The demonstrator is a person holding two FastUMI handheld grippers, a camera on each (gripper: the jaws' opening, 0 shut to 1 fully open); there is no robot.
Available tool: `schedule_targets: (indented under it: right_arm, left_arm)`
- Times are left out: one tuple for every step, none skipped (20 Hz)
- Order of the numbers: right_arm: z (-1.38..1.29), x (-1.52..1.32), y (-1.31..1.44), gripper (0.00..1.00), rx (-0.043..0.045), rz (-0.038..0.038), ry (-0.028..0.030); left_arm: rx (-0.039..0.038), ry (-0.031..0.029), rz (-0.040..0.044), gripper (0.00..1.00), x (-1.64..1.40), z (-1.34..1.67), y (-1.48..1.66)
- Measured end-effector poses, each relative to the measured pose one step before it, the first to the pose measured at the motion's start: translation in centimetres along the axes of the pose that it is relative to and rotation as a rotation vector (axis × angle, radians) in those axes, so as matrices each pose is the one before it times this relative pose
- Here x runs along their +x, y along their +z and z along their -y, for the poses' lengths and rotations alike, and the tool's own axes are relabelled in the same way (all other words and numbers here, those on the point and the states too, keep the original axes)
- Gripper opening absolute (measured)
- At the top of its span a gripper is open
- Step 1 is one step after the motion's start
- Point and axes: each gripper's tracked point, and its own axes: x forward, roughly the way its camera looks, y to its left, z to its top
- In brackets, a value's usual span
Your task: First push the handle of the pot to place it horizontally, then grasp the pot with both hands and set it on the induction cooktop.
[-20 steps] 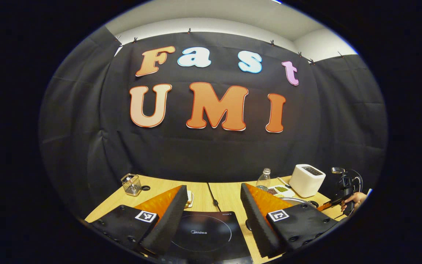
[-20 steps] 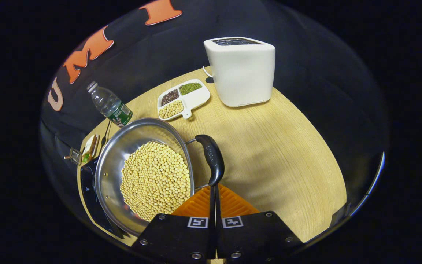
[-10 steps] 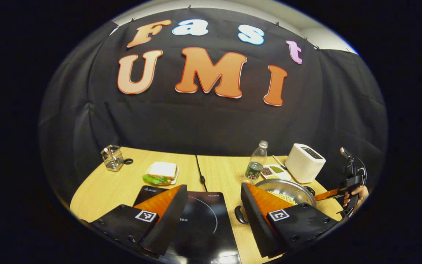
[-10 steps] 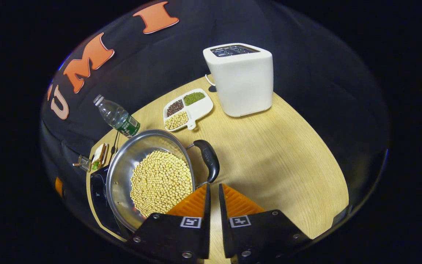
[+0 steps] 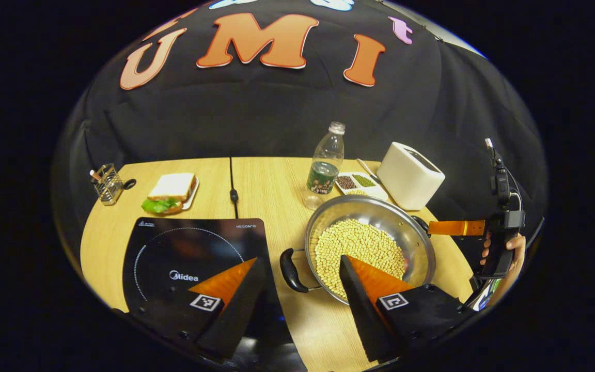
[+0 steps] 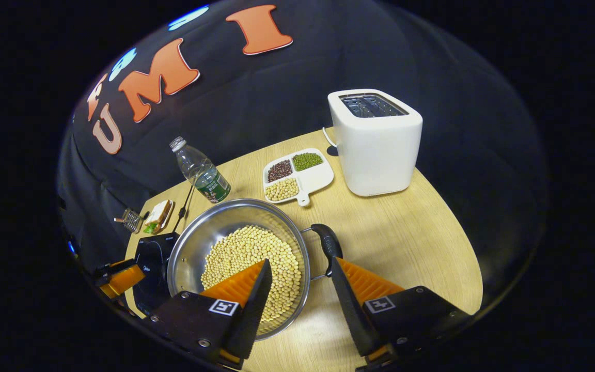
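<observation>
1. The bean-filled steel pot (image 5: 372, 243) is seen just beside the induction cooktop (image 5: 173, 258), not yet lifted.
2. Left gripper (image 5: 300, 294) and right gripper (image 6: 297, 294) are held agape, empty.
3. Weight and spillable beans are expected; each side handle (image 6: 328, 245) should be gripped, kept level.

Pot (image 6: 209, 235) was shiny steel w/ pale yellow beans (image 6: 248, 256) between the fingers; black handle (image 6: 328, 243); white toaster (image 6: 377, 142) beyond.

Left gripper (image 5: 297, 289) has wedge-shaped ribbed fingers on black screw-studded mounts, each bearing a square marker; right gripper (image 6: 297, 289) looks alike; a cable trails at three o'clock.
</observation>
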Motion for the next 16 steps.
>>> schedule_targets:
  right_arm:
    - [0.149, 0.386, -0.025, 0.75, -0.00697, -0.00379, -0.00878]
    - [0.236, 0.215, -0.131, 0.77, -0.00353, -0.00407, -0.01343]
    - [0.272, 0.317, 0.092, 0.78, -0.00416, -0.00186, -0.00926]
    - [0.284, 0.232, -0.007, 0.79, -0.00208, -0.00244, -0.00971]
    - [0.253, 0.371, -0.046, 0.79, -0.00447, -0.00489, -0.00398]
    - [0.177, 0.153, -0.04, 0.8, 0.00005, -0.0029, -0.00292]
    - [0.088, 0.293, 0.027, 0.8, -0.00304, -0.00134, 0.0008]
    - [0.025, 0.115, -0.013, 0.81, -0.0026, -0.00106, 0.00056]
    - [0.075, 0.195, 0.063, 0.81, -0.00271, -0.00247, 0.00037]
    - [-0.006, 0.209, -0.125, 0.81, -0.00455, -0.00333, -0.00122]
    - [-0.033, 0.324, -0.104, 0.8, -0.00734, -0.00313, -0.00368]
    - [0.009, 0.162, -0.164, 0.81, -0.00707, -0.00427, -0.00465]
    - [0.091, 0.19, -0.111, 0.81, -0.00695, -0.0033, -0.00568]
    - [0.12, 0.12, -0.137, 0.81, -0.00825, -0.00434, -0.00944]
    - [0.123, 0.316, -0.064, 0.81, -0.01021, -0.0015, -0.00972]
    - [0.066, 0.284, -0.154, 0.81, -0.01227, -0.00144, -0.00828]
  left_arm:
    - [-0.0065, 0.0121, -0.02439, 0.95, 1.004, -0.298, -0.352]
    - [-0.02092, 0.01522, -0.02298, 0.95, 1.21, -0.231, -0.409]
    - [-0.02461, -0.00289, -0.04525, 0.93, 0.967, 0.121, -0.751]
    - [-0.01896, -0.00455, -0.02301, 0.95, 0.538, 0.19, -0.463]
    - [-0.00679, -0.01002, -0.02227, 0.92, 0.982, 0.141, -0.405]
    - [-0.00683, 0.00034, -0.01051, 0.91, 0.643, 0.096, -0.262]
    - [0.00664, 0.00745, -0.00206, 0.91, 0.422, 0.03, -0.019]
    - [0.01359, 0.01118, 0.00368, 0.91, 0.485, 0.1, -0.016]
    - [0.01483, 0.00711, 0.00208, 0.91, 0.462, 0.028, 0.085]
    - [0.00898, 0.00432, -0.00121, 0.91, 0.413, 0.026, 0.015]
    - [-0.00086, 0.00083, 0.00205, 0.91, 0.417, 0.016, 0.223]
    - [0.00047, -0.00258, 0.00766, 0.91, 0.303, 0.073, 0.293]
    - [0.00322, -0.00209, 0.01108, 0.89, 0.411, 0.045, 0.37]
    - [-0.00188, -0.00105, 0.0093, 0.91, 0.469, 0.128, 0.135]
    - [0.00699, 0.00178, 0.00708, 0.89, 0.301, -0.039, 0.146]
    - [0.00612, 0.00682, 0.00962, 0.89, 0.559, -0.064, 0.123]
